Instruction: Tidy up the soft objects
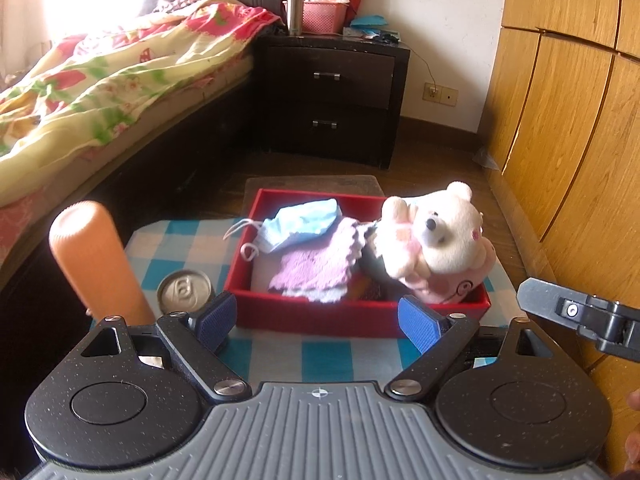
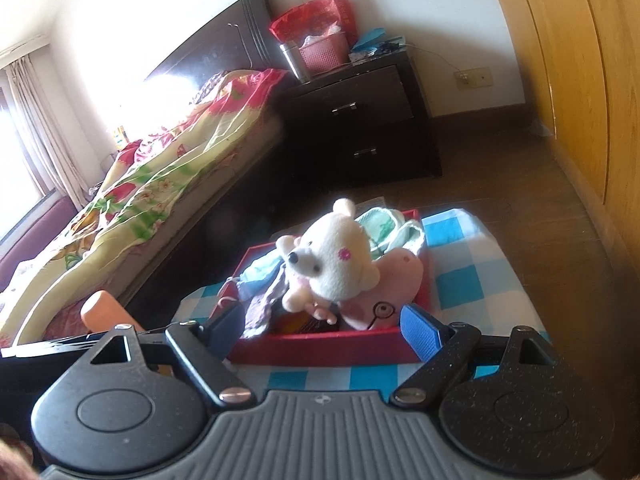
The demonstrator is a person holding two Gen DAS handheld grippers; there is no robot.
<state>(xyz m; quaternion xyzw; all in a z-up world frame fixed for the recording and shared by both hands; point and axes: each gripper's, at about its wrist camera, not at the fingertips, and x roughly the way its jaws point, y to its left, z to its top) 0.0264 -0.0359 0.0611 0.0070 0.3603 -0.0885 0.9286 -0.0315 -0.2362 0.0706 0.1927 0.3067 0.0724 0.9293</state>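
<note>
Sitting inside red tray [image 1: 360,322] on blue-checked cloth [image 1: 188,240]: white plush bear [image 1: 440,236], tilted against pink heart cushion [image 2: 400,280]. Lying beside bear in same tray: blue face mask [image 1: 304,220], lilac knitted cloth [image 1: 316,268]. Pale green slippers [image 2: 384,228] showing at tray's far end in right wrist view. Standing outside tray, to its left: orange cylinder [image 1: 96,256] and silver can [image 1: 184,292], just beside each other. Left gripper [image 1: 318,322] wide apart, holding nothing, short of tray's near wall. Right gripper [image 2: 324,326] likewise spread, empty, at tray's near wall.
</note>
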